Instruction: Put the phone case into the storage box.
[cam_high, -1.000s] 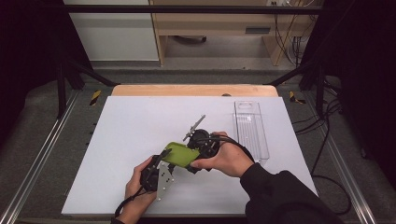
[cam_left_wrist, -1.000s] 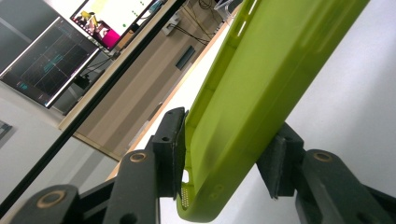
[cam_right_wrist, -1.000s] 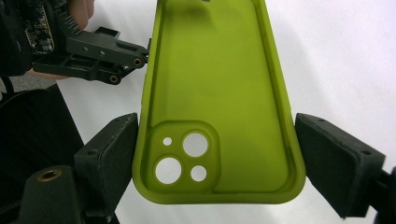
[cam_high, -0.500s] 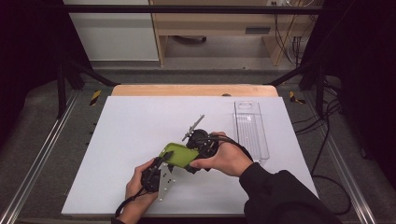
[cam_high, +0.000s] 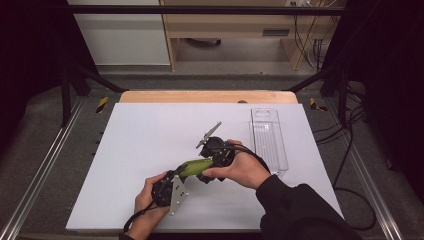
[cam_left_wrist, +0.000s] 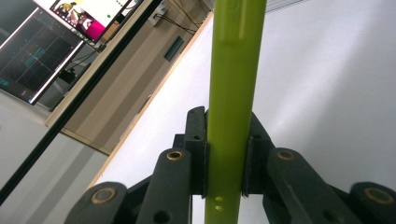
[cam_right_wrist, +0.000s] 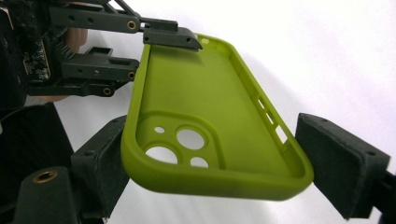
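Note:
A lime-green phone case (cam_high: 194, 167) is held just above the white table (cam_high: 140, 135), near its front middle. My left gripper (cam_high: 176, 176) is shut on one end of it; in the left gripper view the case (cam_left_wrist: 233, 70) runs edge-on up between the clamped jaws of that gripper (cam_left_wrist: 226, 140). My right gripper (cam_high: 210, 165) comes from the right, held by a hand. In the right gripper view it (cam_right_wrist: 219, 163) stands open, one jaw on each side of the camera-hole end of the case (cam_right_wrist: 205, 116), with a gap at the right pad. The left gripper (cam_right_wrist: 156, 56) pinches the far end.
A clear plastic tray (cam_high: 269, 140) lies lengthwise on the table's right side, just beyond the right hand. Metal rails run along both table sides, and cables lie on the floor at the right. Dark frame posts stand at the back corners.

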